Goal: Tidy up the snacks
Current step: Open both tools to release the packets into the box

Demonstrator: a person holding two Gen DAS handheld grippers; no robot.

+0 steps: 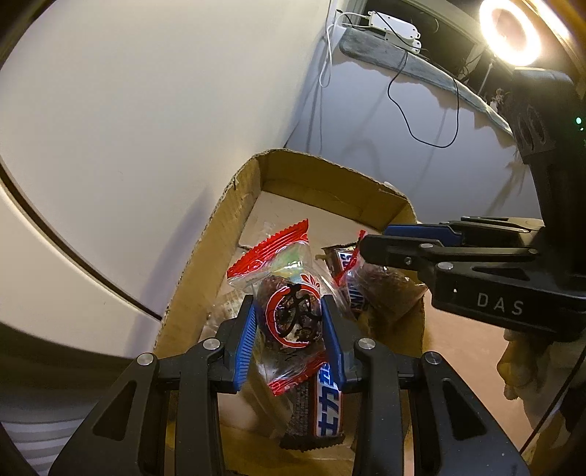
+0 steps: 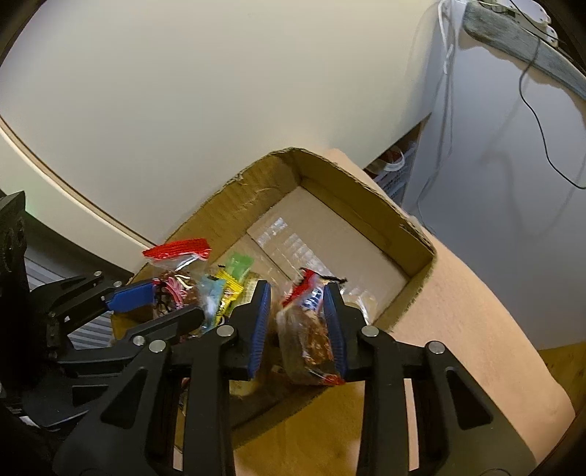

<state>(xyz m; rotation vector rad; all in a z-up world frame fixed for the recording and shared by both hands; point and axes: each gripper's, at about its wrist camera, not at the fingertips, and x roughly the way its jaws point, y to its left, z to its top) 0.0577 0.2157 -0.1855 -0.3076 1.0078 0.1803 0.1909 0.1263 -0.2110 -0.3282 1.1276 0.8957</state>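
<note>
An open cardboard box (image 1: pixel 227 219) (image 2: pixel 351 175) holds several snacks. In the left wrist view my left gripper (image 1: pixel 289 322) is shut on a clear packet with red edges (image 1: pixel 289 293) and a dark snack inside, held above a Snickers bar (image 1: pixel 327 399) in the box. To the right, my right gripper (image 1: pixel 377 240) hangs over another Snickers bar (image 1: pixel 344 263). In the right wrist view my right gripper (image 2: pixel 296 322) is shut on a clear packet of brown snack (image 2: pixel 304 340) just over the box's near wall. The left gripper (image 2: pixel 175 304) with its red-edged packet (image 2: pixel 175 252) is at the left.
Yellow and green sweets (image 2: pixel 230 285) lie in the box's near left corner; its far half is bare cardboard. The box sits on a peach surface (image 2: pixel 476 311) against a white wall. A ring light (image 1: pixel 511 31), a power strip (image 1: pixel 395 27) and cables are at the back right.
</note>
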